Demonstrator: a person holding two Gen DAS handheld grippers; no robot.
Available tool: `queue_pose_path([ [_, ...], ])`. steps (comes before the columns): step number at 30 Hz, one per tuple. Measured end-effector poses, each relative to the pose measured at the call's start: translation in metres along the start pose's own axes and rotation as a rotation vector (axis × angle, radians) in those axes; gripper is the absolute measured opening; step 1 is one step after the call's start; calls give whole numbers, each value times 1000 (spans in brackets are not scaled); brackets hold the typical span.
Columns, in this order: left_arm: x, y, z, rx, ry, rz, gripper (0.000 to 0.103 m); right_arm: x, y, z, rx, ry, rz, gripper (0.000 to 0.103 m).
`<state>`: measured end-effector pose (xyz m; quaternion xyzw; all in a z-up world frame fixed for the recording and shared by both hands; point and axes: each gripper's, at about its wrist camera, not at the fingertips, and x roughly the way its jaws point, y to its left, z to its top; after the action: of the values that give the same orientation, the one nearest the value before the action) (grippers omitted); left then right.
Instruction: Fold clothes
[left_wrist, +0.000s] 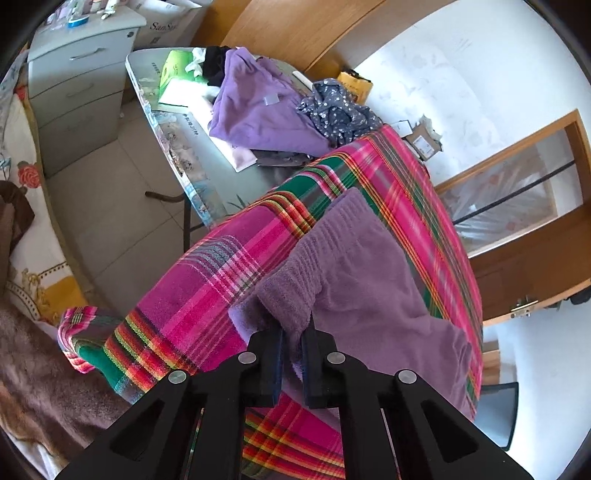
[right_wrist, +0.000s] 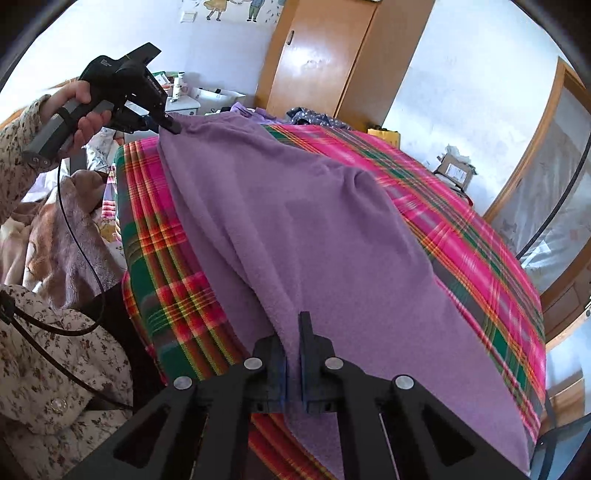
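A purple fleece garment (right_wrist: 314, 229) lies spread over a table covered with a pink, green and red plaid cloth (right_wrist: 480, 236). My right gripper (right_wrist: 292, 332) is shut on the garment's near edge, the fabric pinched between its black fingers. My left gripper (left_wrist: 293, 328) is shut on the ribbed hem of the same purple garment (left_wrist: 354, 273), which is lifted slightly there. In the right wrist view the left gripper (right_wrist: 173, 127) shows at the garment's far left corner, held by a hand in a flowered sleeve (right_wrist: 14, 158).
Behind the plaid cloth (left_wrist: 229, 280) a folding table (left_wrist: 192, 173) carries a crumpled purple garment (left_wrist: 258, 110), a dark flowered garment (left_wrist: 338, 114) and a green box (left_wrist: 177, 74). A grey drawer unit (left_wrist: 81, 92), a brown blanket (left_wrist: 44, 387), a wooden wardrobe (right_wrist: 332, 59) and a door (right_wrist: 554, 206) stand around.
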<state>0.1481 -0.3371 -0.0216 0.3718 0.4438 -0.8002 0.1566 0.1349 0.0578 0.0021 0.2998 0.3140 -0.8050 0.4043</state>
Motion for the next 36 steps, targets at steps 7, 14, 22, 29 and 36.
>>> queue_pose_path([
  [7, -5, -8, -3, 68, 0, 45, 13, 1, -5, 1, 7, 44, 34, 7],
  [14, -26, -15, 2, 116, -51, 112, 27, -16, -27, 0, 38, 82, 168, 13],
  [22, -41, -40, 22, 151, -101, 126, 27, -33, -64, 20, 120, 24, 229, 14],
  [29, -13, -73, 42, 217, -61, 110, 27, -11, -101, 48, 231, 10, 242, 23],
  [36, 33, -96, 53, 261, 36, 108, 27, 31, -146, 69, 344, 9, 241, 25],
])
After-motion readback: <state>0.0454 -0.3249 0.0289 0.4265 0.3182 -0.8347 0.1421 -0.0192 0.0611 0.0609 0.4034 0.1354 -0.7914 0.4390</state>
